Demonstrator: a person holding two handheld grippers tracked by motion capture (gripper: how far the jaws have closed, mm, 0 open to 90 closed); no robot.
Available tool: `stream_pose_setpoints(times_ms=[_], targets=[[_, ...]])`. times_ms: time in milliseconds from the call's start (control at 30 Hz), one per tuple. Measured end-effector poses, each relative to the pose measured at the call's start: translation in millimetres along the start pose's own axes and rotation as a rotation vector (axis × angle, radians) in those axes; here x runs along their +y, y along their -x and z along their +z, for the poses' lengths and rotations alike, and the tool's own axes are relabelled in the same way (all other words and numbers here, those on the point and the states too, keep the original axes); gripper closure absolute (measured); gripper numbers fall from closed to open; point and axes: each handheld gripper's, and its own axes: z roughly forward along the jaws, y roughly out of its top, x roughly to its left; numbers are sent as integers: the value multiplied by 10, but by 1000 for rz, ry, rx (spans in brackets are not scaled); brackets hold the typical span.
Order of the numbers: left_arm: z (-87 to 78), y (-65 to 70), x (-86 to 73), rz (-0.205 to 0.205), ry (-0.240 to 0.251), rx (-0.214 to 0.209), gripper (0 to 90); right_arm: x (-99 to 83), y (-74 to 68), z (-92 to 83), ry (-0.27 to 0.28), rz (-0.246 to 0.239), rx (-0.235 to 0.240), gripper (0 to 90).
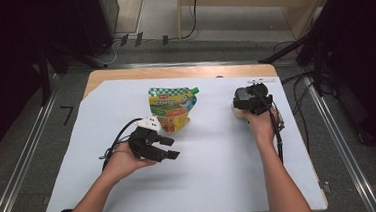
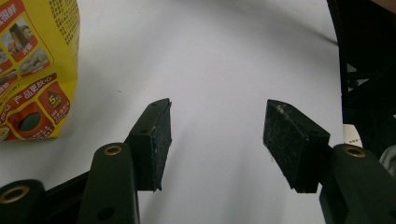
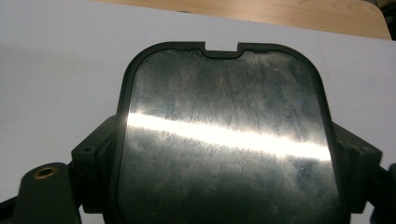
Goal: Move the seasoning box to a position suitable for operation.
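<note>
A yellow and green spouted pouch (image 1: pixel 172 109) stands on the white sheet, just beyond my left gripper (image 1: pixel 171 148). In the left gripper view the pouch (image 2: pixel 32 70) is at the far left, apart from the jaws. The left gripper (image 2: pixel 217 135) is open over bare sheet with nothing between its pads. My right gripper (image 1: pixel 250 101) is at the right rear of the sheet. In the right gripper view a glossy black lid (image 3: pixel 224 93) with rounded corners lies flat between the jaws, and the right gripper (image 3: pixel 226 158) is shut on its two side edges.
The white sheet (image 1: pixel 216 174) covers most of a wooden table (image 1: pixel 173 72). A small whitish thing (image 1: pixel 237 112) sits under the right gripper. Cables trail from both grippers. Dark stands and metal floor rails flank the table.
</note>
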Motion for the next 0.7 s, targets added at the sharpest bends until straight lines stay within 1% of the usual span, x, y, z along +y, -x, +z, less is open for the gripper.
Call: stream_pose_setpoints(times_ms=[100, 133, 200, 333, 400, 433, 467, 567, 600, 633, 667, 700], targets=[[2, 1, 0, 1, 0, 0, 425, 5, -12, -58, -6, -10, 19, 169], [2, 1, 0, 1, 0, 0, 425, 5, -12, -58, -6, -10, 19, 169], [4, 2, 0, 1, -1, -1, 424, -5, -25, -112, -3, -32, 31, 169], [4, 4, 1, 4, 0, 1, 422, -23, -41, -172, -4, -39, 51, 169], [5, 4, 1, 4, 1, 1, 418, -42, -56, -212, -3, -53, 62, 169], [4, 2, 2, 6, -1, 1, 416, -66, -75, -257, 0, -63, 76, 169], [5, 2, 2, 6, -1, 0, 416, -66, -75, -257, 0, -63, 76, 169], [11, 6, 2, 7, 0, -1, 416, -105, -105, -319, 1, -80, 102, 169], [13, 11, 3, 8, -2, -1, 415, -134, -129, -371, 5, -90, 117, 170], [13, 11, 3, 8, -2, -1, 419, -134, -129, -371, 5, -90, 117, 170], [20, 3, 3, 3, -1, -20, 426, -155, -149, -414, 9, -98, 130, 169], [24, 0, 2, 4, -4, -22, 428, -166, -162, -440, 11, -105, 137, 170]])
